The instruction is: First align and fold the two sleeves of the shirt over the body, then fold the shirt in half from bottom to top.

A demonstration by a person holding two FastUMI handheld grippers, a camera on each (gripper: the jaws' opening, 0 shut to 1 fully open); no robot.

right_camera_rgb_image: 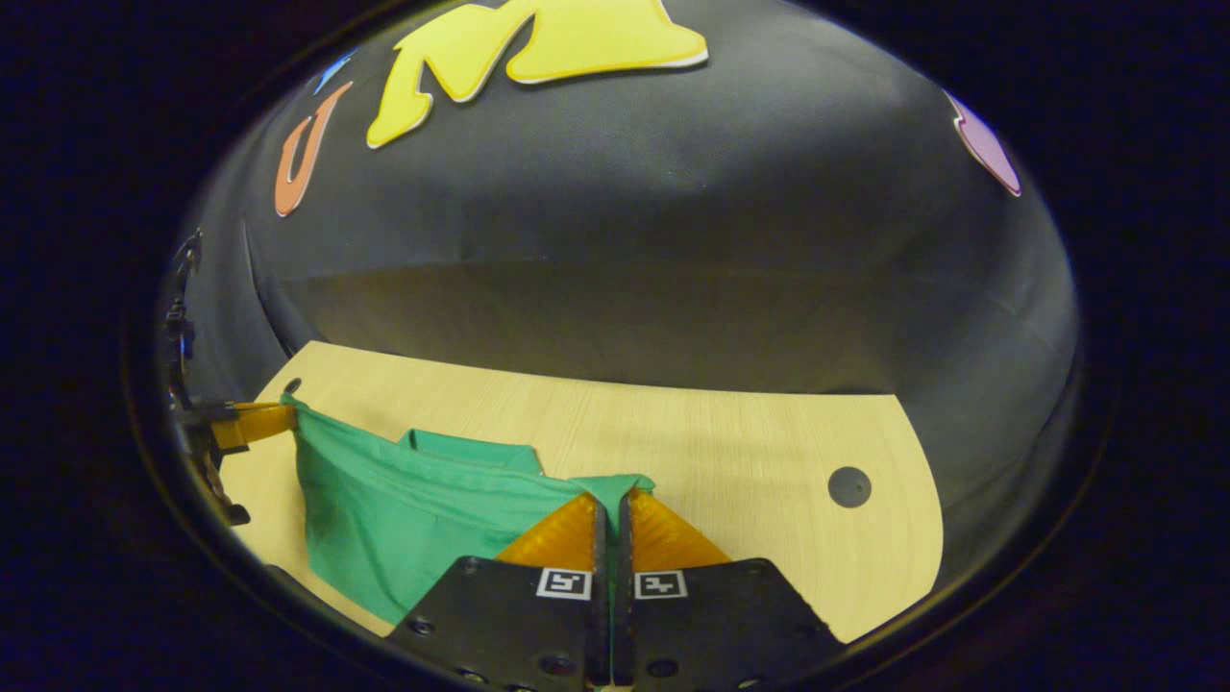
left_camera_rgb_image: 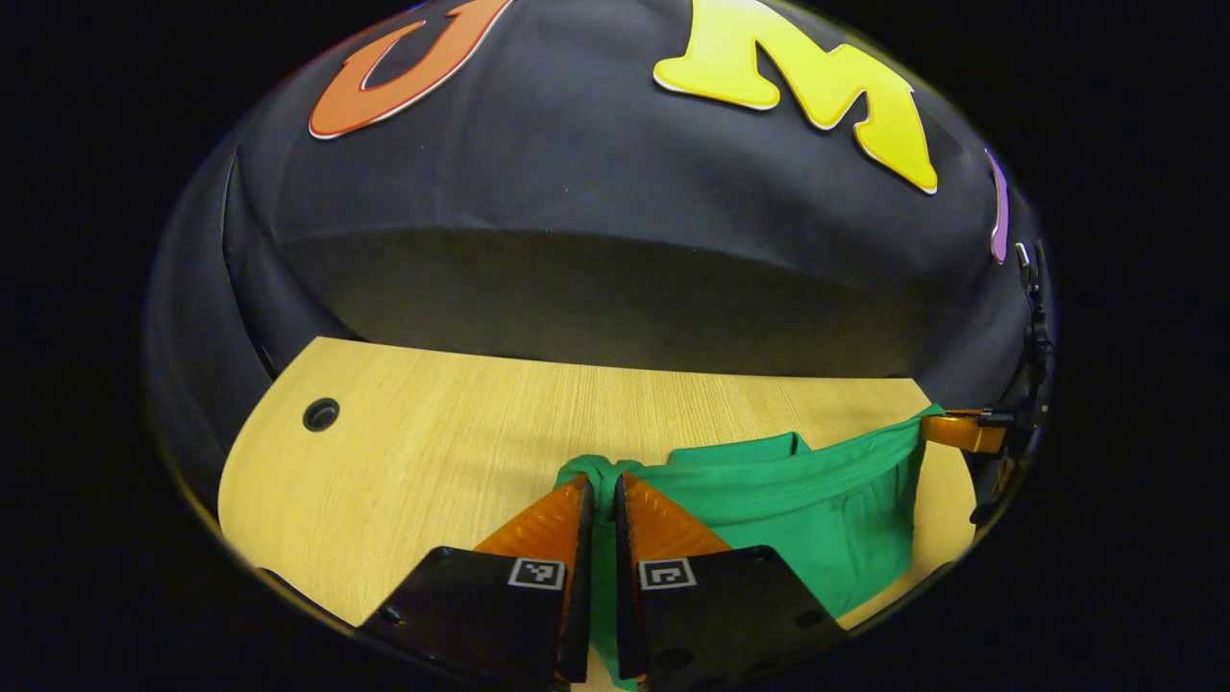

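I hold the green shirt [left_camera_rgb_image: 817,509] stretched between my two claws, left claw [left_camera_rgb_image: 602,485] and right claw [right_camera_rgb_image: 612,500] each pinched shut on a corner, its long edge running claw to claw above the worktop [left_camera_rgb_image: 432,423], folded body sagging beneath.

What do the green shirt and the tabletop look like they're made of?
Green shirt: soft knit fabric, probably cotton jersey, matte; it sags and creases between the left gripper and right gripper. Table: light wood-look top, likely laminate or veneer; fine straight grain lines, smooth low sheen.
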